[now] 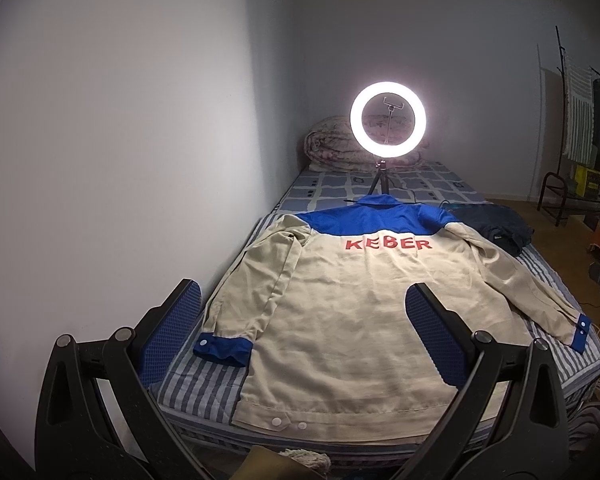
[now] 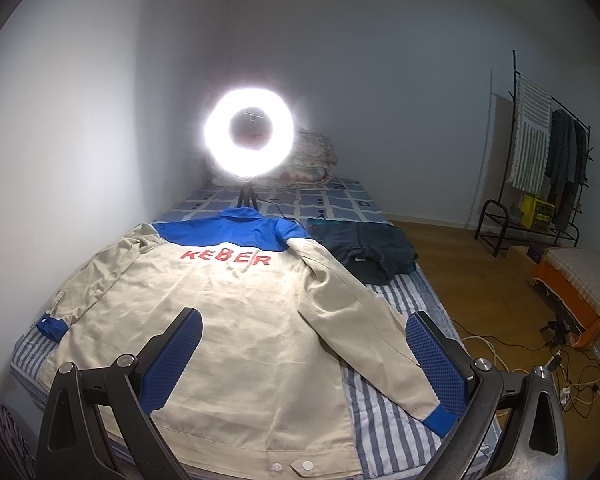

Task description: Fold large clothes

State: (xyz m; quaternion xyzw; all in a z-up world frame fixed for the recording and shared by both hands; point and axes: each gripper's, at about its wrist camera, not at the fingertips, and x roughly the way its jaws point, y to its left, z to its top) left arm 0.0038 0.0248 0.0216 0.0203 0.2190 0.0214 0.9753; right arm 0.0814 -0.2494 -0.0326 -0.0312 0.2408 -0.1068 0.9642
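A beige work jacket with a blue yoke, blue cuffs and red letters "KEBER" lies back-up and spread flat on the bed; it also shows in the right wrist view. Both sleeves lie out to the sides, the left cuff near the wall and the right cuff near the bed's outer edge. My left gripper is open and empty, held above the jacket's lower left. My right gripper is open and empty above the lower right, its right finger over the right sleeve.
The striped bed stands against the left wall. A lit ring light on a tripod stands behind the collar, with a rolled quilt behind it. A dark garment lies at the right. A clothes rack and floor cables are on the right.
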